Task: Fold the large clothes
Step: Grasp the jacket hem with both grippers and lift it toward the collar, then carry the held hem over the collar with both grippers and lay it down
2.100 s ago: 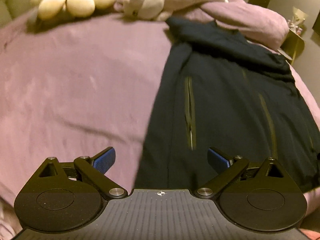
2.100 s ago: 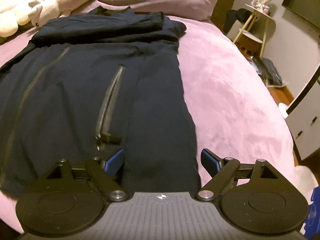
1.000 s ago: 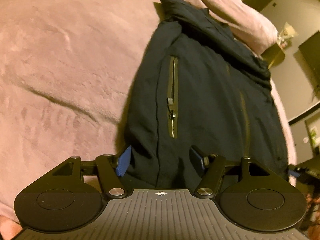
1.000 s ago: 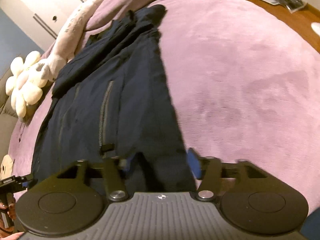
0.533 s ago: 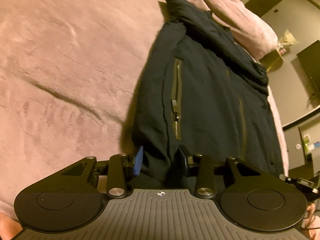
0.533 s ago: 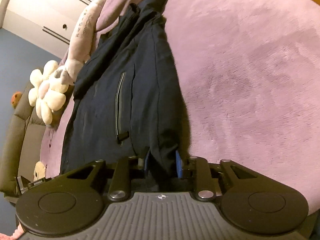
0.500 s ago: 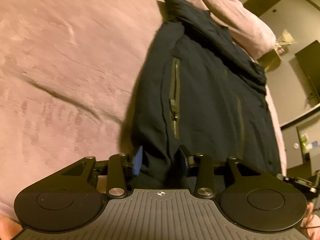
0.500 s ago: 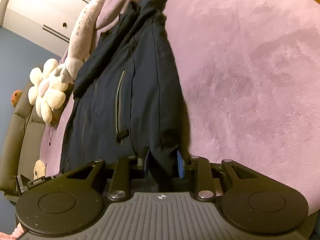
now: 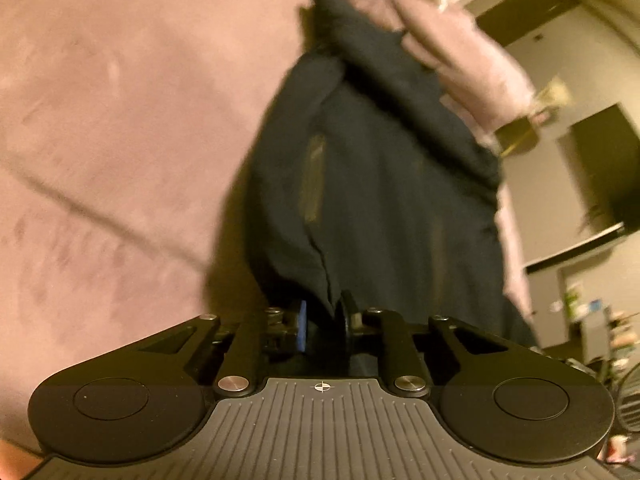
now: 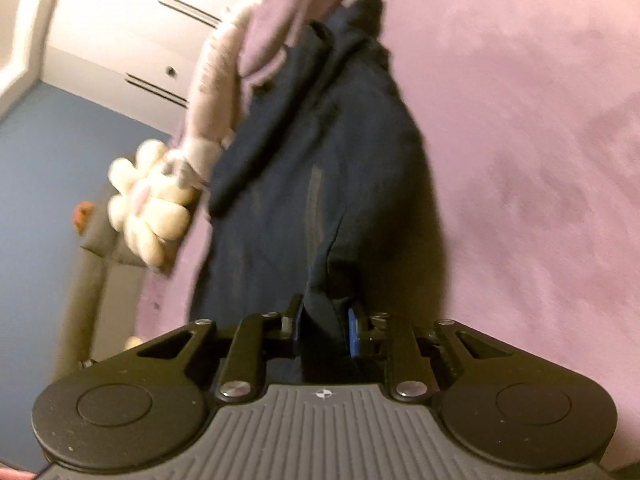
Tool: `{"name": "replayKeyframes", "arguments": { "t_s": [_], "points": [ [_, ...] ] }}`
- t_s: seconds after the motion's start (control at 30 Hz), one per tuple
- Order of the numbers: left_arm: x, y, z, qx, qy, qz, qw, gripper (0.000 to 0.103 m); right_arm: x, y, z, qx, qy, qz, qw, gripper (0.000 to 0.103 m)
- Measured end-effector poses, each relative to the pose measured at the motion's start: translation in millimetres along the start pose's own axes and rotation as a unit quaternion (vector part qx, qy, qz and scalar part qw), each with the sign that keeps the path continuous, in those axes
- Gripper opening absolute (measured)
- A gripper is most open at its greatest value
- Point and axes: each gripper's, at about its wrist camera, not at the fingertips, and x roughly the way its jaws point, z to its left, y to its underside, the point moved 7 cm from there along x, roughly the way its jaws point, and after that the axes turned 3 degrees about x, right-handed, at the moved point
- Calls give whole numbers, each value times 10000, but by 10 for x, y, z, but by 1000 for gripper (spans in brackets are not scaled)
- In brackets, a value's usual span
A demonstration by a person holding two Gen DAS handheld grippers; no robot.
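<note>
Gripping the near hem of the jacket on the bed: left tongs and right tongs just closed on its corners; its length runs straight away toward the pillow.

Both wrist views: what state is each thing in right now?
Dark zip-up jacket: spread on the bed, near hem pinched at both corners.
Left gripper: jaws just closed, shut on the hem.
Right gripper: jaws just closed, shut on the hem.
Pink plush bedspread: flat, lightly creased.
Cream flower-shaped plush toy: lying beside the jacket.
</note>
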Motion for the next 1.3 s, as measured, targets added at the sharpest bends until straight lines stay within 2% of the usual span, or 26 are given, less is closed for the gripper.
{"name": "replayKeyframes", "arguments": {
  "t_s": [0.1, 0.23, 0.33, 0.4, 0.53, 0.6, 0.7, 0.77, 0.8, 0.83, 0.87, 0.9, 0.93, 1.0, 1.07, 1.17, 1.23, 1.3],
  "points": [
    [-74, -216, -196, -35, 230, -345, 9991, 17, 24, -231, 196, 13, -208, -342, 9992, 19],
    [-96, -591, -322, -280, 488, -730, 9957, 16, 125, -582, 377, -71, -168, -758, 9970, 19],
    [-11, -908, -327, -469, 449, -1024, 9926, 16, 284, -888, 429, -75, 100, -1095, 9939, 19],
    [94, -1122, -268, -772, 473, -1164, 9891, 16, 416, -1068, 407, 102, 274, -1229, 9920, 19],
    [328, -1455, -118, -1163, 150, -1348, 9839, 17, 681, -1336, 334, 322, 724, -1385, 9872, 19],
    [508, -1573, -43, -1350, -17, -1310, 9821, 17, 851, -1456, 291, 385, 982, -1343, 9853, 19],
    [773, -1665, 5, -1306, -338, -1166, 9840, 17, 1067, -1555, 250, 284, 1232, -1236, 9842, 21],
    [858, -1712, 45, -1293, -404, -1111, 9845, 18, 1145, -1615, 225, 309, 1188, -1216, 9850, 26],
    [884, -1733, 69, -1351, -370, -1104, 9840, 20, 1131, -1633, 203, 403, 1100, -1248, 9852, 28],
    [890, -1762, 108, -1482, -297, -1136, 9820, 26, 1107, -1666, 185, 521, 894, -1314, 9859, 38],
    [879, -1788, 142, -1591, -191, -1206, 9797, 32, 1058, -1685, 180, 627, 652, -1432, 9856, 54],
    [845, -1810, 176, -1662, -64, -1304, 9774, 35, 1008, -1698, 167, 707, 496, -1579, 9837, 65],
    [804, -1842, 197, -1650, 22, -1429, 9759, 40, 945, -1715, 149, 718, 409, -1740, 9813, 81],
    [706, -1910, 234, -1453, 76, -1683, 9749, 53, 856, -1732, 150, 472, 434, -1895, 9798, 84],
    [654, -1936, 251, -1249, 105, -1781, 9760, 67, 831, -1718, 157, -14, 741, -1880, 9794, 84],
    [649, -1892, 253, -949, 307, -1703, 9803, 72, 965, -1662, 192, -898, 1397, -1613, 9728, 84],
    [639, -1860, 241, -748, 485, -1787, 9799, 78, 1092, -1624, 243, -1382, 1609, -1404, 9671, 84],
    [707, -1815, 199, -514, 467, -1609, 9845, 78, 1221, -1593, 316, -1830, 1759, -1272, 9589, 83]
  ]
}}
